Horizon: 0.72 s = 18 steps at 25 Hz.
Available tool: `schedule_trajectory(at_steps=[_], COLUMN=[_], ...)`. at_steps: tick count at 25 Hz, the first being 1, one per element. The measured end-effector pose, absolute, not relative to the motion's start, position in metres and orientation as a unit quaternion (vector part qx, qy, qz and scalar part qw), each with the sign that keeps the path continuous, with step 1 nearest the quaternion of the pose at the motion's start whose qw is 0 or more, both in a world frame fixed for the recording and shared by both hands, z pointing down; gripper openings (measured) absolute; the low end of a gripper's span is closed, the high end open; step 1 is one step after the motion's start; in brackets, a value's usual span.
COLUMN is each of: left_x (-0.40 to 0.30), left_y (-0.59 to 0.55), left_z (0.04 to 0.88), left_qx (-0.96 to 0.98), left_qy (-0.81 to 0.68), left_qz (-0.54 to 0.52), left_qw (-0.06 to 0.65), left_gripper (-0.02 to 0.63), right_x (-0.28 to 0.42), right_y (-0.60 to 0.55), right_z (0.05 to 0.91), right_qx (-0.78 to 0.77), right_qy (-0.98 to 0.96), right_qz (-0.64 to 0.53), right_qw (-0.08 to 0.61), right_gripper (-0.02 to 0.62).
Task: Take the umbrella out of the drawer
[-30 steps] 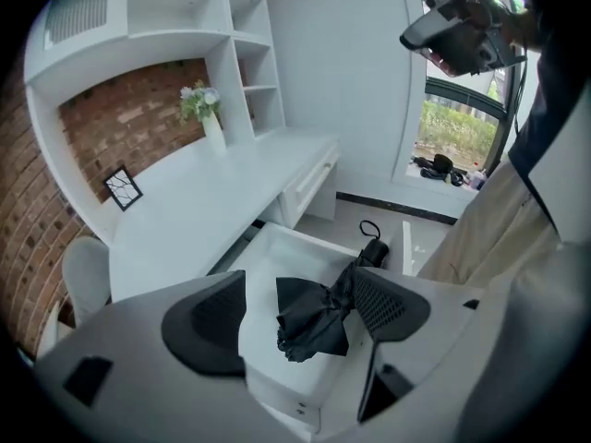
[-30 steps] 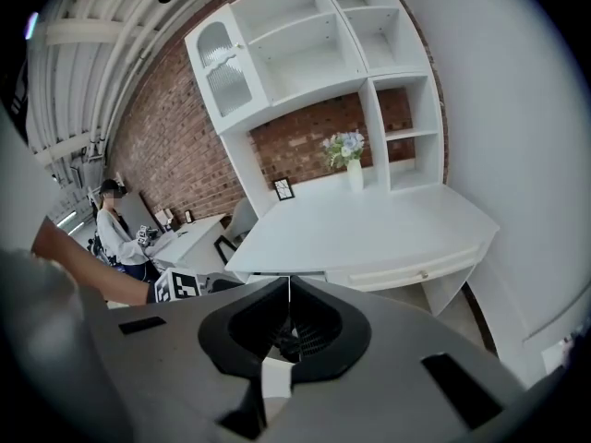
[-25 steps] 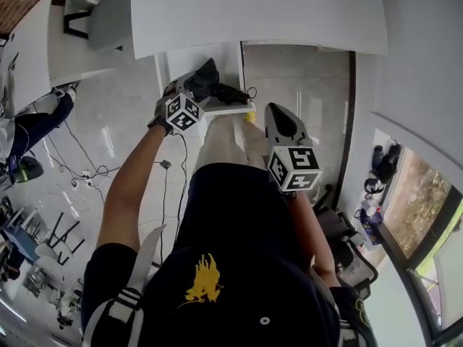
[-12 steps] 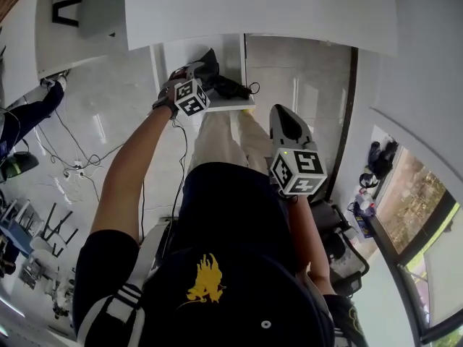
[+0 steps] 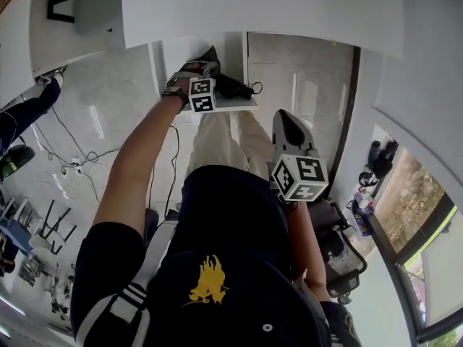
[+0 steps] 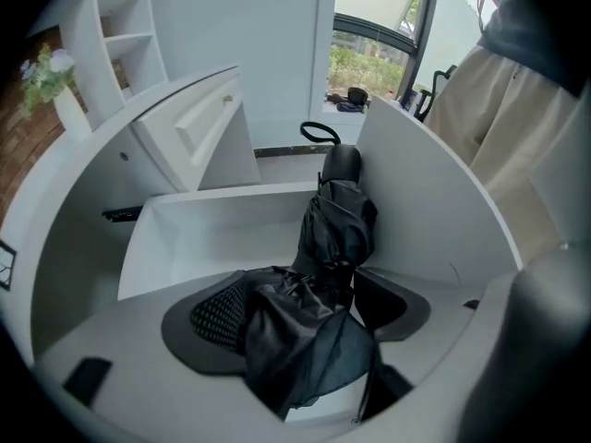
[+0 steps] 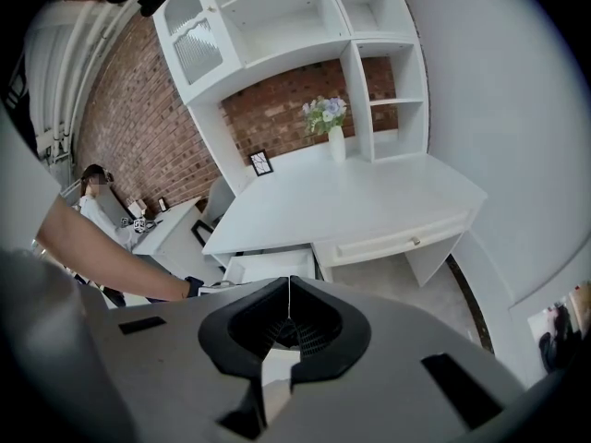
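I see white desk [image 5: 289, 6] at far side, drawer [image 6: 212, 224] open under it. Black folded umbrella [image 6: 337, 220] lies inside drawer. My L gripper [image 6: 309, 312] clamped on umbrella fabric. R gripper [image 7: 289, 326] near, right, jaws together, empty.

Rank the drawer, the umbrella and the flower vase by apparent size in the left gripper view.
1. drawer
2. umbrella, though it is nearest the camera, which inflates it
3. flower vase, far off at the left edge
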<state>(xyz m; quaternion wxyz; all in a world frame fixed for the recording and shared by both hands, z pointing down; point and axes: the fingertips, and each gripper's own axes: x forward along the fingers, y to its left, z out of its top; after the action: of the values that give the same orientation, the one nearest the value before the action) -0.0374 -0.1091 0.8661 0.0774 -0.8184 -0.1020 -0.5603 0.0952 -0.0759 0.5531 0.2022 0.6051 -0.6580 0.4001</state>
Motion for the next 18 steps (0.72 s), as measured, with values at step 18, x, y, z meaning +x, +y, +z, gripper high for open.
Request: schedule_trajectory(at_steps=[18], left_x=[-0.033], left_y=[-0.103], left_z=[0.921], left_qx=[-0.796], left_qy=[-0.093], left_qz=[-0.584], left_qw=[0.130], left_gripper=[0.382], right_x=[0.100], right_y=[-0.047], right_z=[0.576], right_qx=[0.621], right_qy=[-0.620], right_qz=[0.430], right_qw=[0.212], right_gripper=[0.029])
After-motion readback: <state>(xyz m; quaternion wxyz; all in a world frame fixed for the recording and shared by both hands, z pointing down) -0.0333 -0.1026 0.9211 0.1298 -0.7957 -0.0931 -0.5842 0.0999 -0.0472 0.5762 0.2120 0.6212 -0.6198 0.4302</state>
